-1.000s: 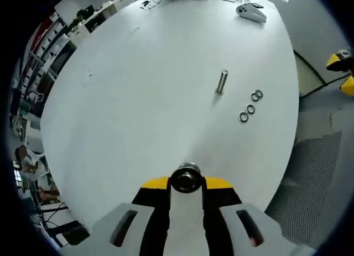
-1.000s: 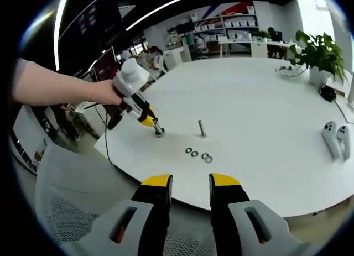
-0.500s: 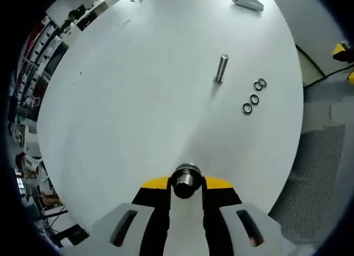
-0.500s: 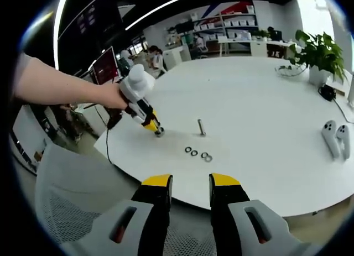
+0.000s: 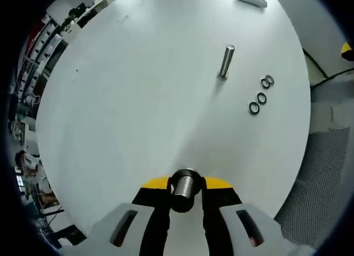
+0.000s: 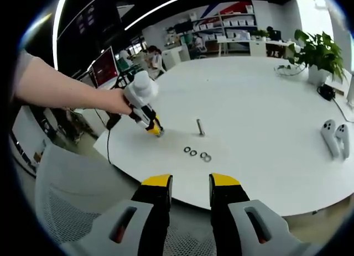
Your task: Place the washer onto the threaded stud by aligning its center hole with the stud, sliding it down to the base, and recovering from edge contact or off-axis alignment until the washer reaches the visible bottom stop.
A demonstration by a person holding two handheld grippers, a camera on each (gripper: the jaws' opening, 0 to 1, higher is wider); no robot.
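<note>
Task had barely begun. The threaded stud (image 5: 225, 61) stood upright on the white table (image 5: 121, 101), its shank bare. The washers (image 5: 261, 95) lay flat in a short row just beside it, untouched. Left gripper (image 5: 185, 185) was pinched on a small metal cylinder (image 5: 183, 186) low over the table. Right gripper (image 6: 190, 181) hovered off the table edge, jaws parted, empty. Picking, aligning and seating a washer all remained.
</note>
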